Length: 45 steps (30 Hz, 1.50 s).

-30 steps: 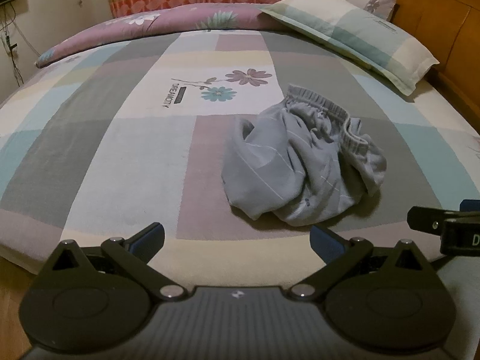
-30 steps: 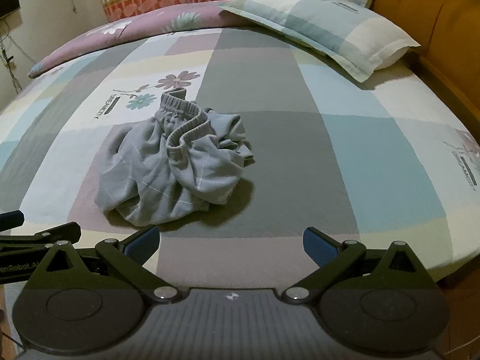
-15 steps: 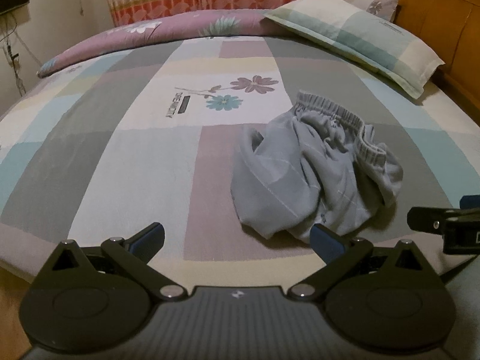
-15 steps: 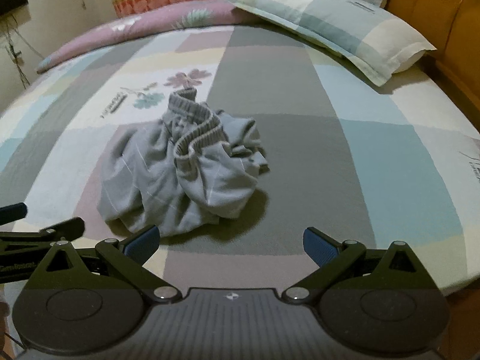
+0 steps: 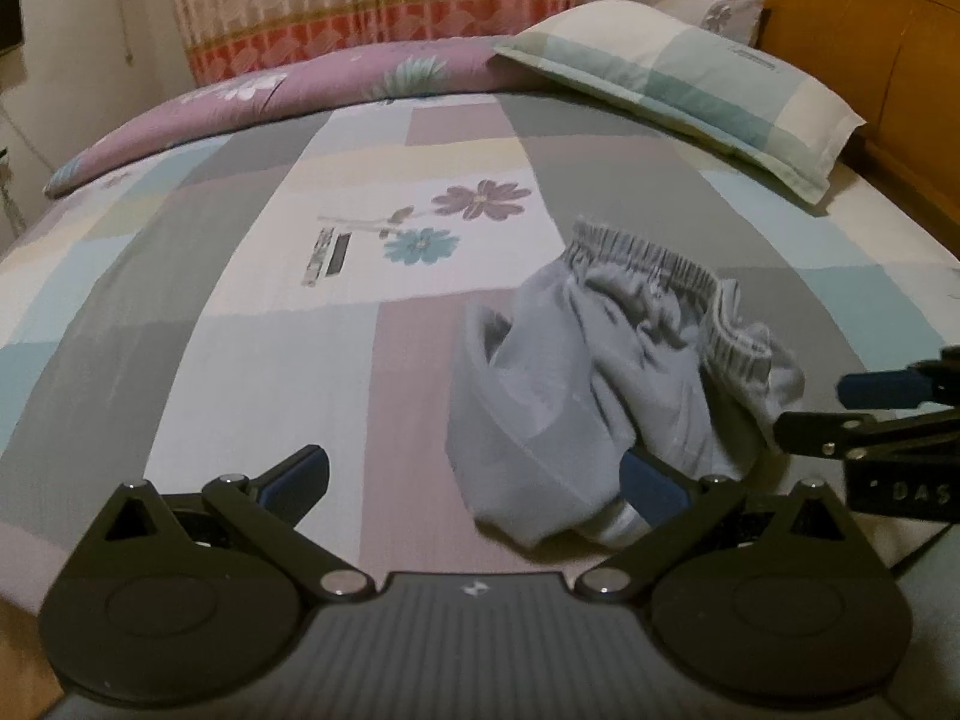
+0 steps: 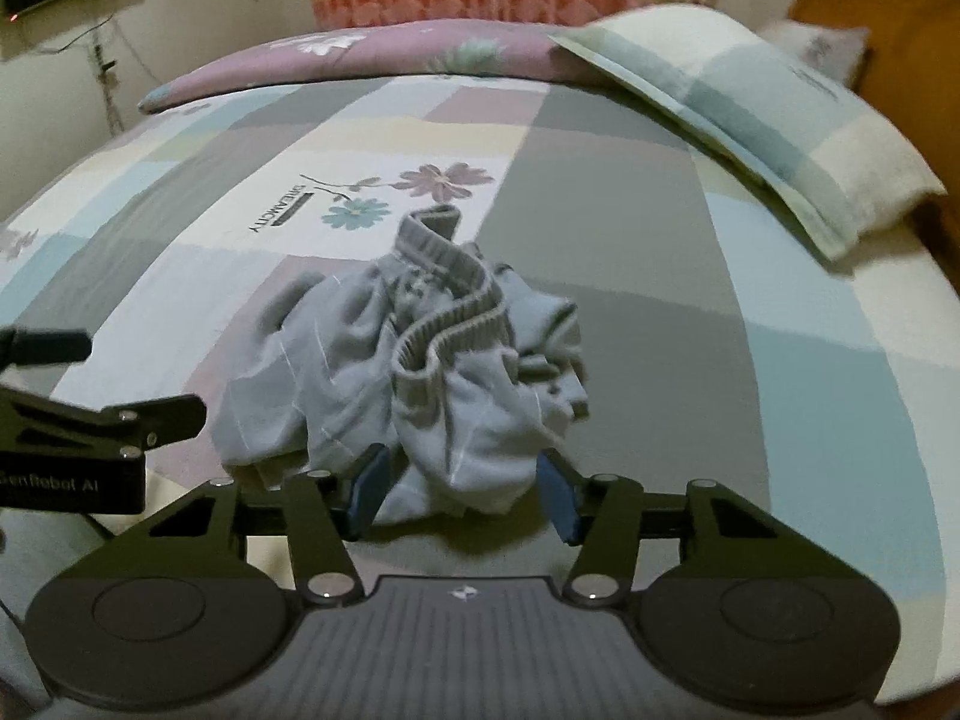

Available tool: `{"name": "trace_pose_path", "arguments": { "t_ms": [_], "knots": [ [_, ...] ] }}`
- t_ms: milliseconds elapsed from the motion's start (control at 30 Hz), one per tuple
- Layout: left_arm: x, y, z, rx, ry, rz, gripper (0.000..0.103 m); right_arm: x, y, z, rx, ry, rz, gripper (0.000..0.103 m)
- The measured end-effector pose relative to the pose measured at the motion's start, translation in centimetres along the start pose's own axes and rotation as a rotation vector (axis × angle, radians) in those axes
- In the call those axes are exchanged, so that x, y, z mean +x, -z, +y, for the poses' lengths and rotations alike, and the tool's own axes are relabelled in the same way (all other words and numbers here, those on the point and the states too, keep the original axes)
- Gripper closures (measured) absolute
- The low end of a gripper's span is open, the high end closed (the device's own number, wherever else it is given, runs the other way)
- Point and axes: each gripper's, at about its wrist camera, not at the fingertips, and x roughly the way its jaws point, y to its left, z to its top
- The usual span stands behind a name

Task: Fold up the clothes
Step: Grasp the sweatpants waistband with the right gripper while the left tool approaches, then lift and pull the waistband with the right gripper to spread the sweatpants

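Right gripper (image 6: 459, 489) fingers were closing around crumpled grey shorts (image 6: 414, 384) near the bed's (image 6: 810, 390) front edge, left gripper (image 5: 474, 477) released; bunched layers risked a messy grab

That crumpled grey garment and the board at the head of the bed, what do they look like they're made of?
The grey shorts look like soft, matte knit fabric, perhaps cotton: limp folds, faint pale stripes, a ribbed elastic waistband. The headboard looks like varnished wood, orange-brown with a slight sheen; veneer cannot be ruled out.

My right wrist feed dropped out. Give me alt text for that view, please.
The right gripper is closing around the near edge of crumpled grey shorts on a patchwork bedspread; pads not yet pressing. The left gripper shows at the left edge, a pillow beyond.
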Motion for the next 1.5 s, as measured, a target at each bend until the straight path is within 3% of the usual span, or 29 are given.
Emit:
{"name": "trace_pose_path", "arguments": {
  "t_ms": [167, 433, 567, 733, 767, 800, 833, 1167, 1500],
  "knots": [
    [0.3, -0.6, 0.5, 0.022, 0.048, -0.008, 0.001, 1.3, -0.8, -0.2, -0.055, -0.018, 0.005, 0.047],
    [1.1, 1.8, 2.6, -0.061, 0.240, 0.013, 0.001, 1.3, -0.1, 0.0, -0.129, -0.067, 0.004, 0.060],
    [1.4, 2.3, 1.6, 0.015, 0.190, 0.029, 0.001, 1.6, -0.2, 0.5, -0.161, -0.077, -0.005, 0.060],
    [1.5, 1.4, 0.3, 0.094, 0.200, 0.037, 0.001, 2.7, -0.7, 0.9, -0.188, -0.064, -0.011, 0.060],
    [1.5, 1.1, 0.1, 0.109, 0.197, 0.036, 0.001, 2.9, -0.7, 0.9, -0.189, -0.058, -0.010, 0.070],
    [1.5, 0.9, -0.2, 0.124, 0.192, 0.032, 0.001, 3.1, -0.8, 0.7, -0.189, -0.053, -0.010, 0.089],
    [1.4, 0.6, -0.4, 0.140, 0.187, 0.027, 0.001, 3.3, -0.9, 0.5, -0.185, -0.044, -0.006, 0.091],
    [2.0, -0.6, -2.1, 0.203, 0.199, -0.012, 0.001, 1.3, -1.8, -6.8, -0.061, 0.108, -0.024, 0.092],
    [3.0, -1.6, -3.9, 0.239, 0.228, -0.013, 0.001, 0.2, 0.1, -13.3, 0.064, 0.227, 0.036, 0.092]
  ]
}}
